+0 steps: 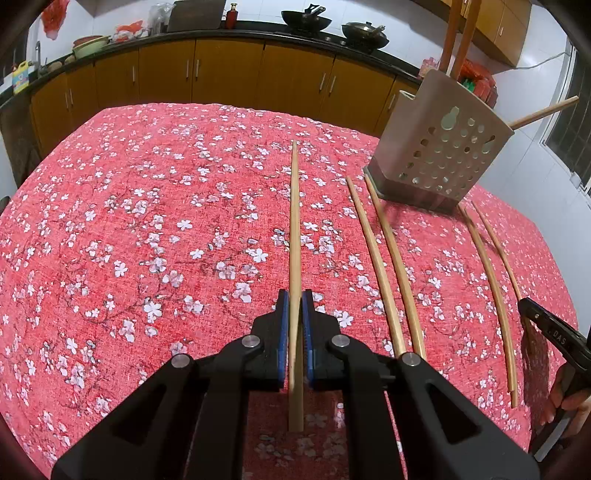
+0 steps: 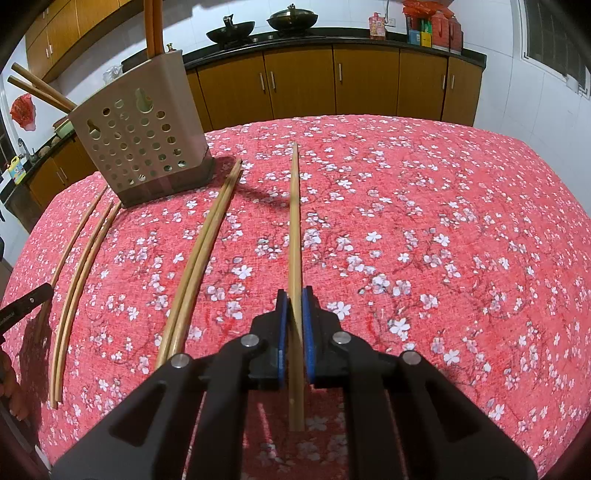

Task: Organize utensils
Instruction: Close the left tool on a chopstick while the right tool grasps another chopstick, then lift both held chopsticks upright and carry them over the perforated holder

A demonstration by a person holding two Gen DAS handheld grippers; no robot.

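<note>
Chopsticks lie in pairs on the red flowered tablecloth. My left gripper has its jaws pinching one chopstick, which points away toward the far edge. My right gripper pinches another chopstick the same way. Right of my left one lie two pairs. The perforated holder stands far right, with chopsticks in it.

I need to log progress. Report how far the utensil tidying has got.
Done: several chopsticks already stand in the holder. In hand: the left gripper is shut on one chopstick, the right gripper on another. Left: a near pair and a far pair lie on the cloth.
</note>
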